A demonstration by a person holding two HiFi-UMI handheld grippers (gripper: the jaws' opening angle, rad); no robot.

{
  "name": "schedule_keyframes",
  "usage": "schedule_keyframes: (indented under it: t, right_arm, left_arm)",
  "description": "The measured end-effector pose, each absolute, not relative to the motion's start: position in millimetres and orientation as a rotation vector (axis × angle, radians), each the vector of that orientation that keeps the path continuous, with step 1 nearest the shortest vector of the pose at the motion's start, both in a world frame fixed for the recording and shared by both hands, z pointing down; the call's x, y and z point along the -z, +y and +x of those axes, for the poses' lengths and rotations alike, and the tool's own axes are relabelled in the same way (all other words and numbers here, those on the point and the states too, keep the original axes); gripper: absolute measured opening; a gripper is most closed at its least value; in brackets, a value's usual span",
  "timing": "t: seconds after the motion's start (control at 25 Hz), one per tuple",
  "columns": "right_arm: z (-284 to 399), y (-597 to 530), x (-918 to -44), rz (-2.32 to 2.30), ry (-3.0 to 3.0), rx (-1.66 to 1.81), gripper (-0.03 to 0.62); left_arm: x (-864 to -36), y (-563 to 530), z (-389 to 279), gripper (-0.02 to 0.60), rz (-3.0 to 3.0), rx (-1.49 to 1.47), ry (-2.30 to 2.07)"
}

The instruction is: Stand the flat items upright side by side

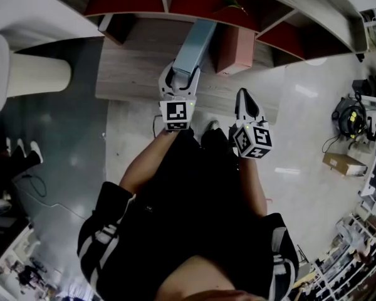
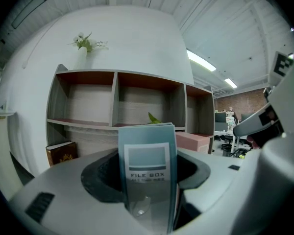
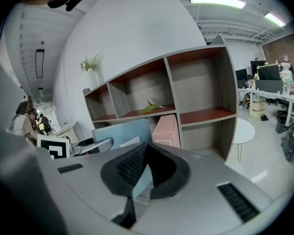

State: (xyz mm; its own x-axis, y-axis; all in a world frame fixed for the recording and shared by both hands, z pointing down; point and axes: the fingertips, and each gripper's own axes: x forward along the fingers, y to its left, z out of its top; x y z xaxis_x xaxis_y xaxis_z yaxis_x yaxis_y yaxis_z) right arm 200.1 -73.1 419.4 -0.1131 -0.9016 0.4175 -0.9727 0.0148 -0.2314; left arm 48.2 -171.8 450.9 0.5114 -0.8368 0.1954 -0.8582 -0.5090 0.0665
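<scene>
A light blue file box (image 1: 196, 45) stands on edge on the low wooden ledge (image 1: 128, 74), and my left gripper (image 1: 178, 75) is shut on its near end. In the left gripper view the box's labelled spine (image 2: 147, 163) fills the space between the jaws. Just to its right a pink box (image 1: 234, 49) stands upright on the same ledge, also seen as the pink box (image 2: 194, 141) and, from the other side, the pink box (image 3: 166, 129). My right gripper (image 1: 245, 98) hangs shut and empty, right of the blue box (image 3: 121, 133).
A dark brown book (image 2: 61, 152) leans at the ledge's left end. The shelf unit (image 1: 169, 2) with red-floored compartments rises behind, a green leaf (image 3: 151, 107) lying in one. A round white table (image 3: 242, 129) and cables lie on the floor to the right.
</scene>
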Motion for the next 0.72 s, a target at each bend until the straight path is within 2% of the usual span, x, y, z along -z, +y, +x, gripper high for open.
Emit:
schedule_keyframes:
  t: [0.72]
  right_arm:
    - [275, -122, -418, 1.795, -2.284, -0.653, 0.025]
  left_arm:
    - [-445, -190, 124, 0.283, 2.514, -0.193, -1.706]
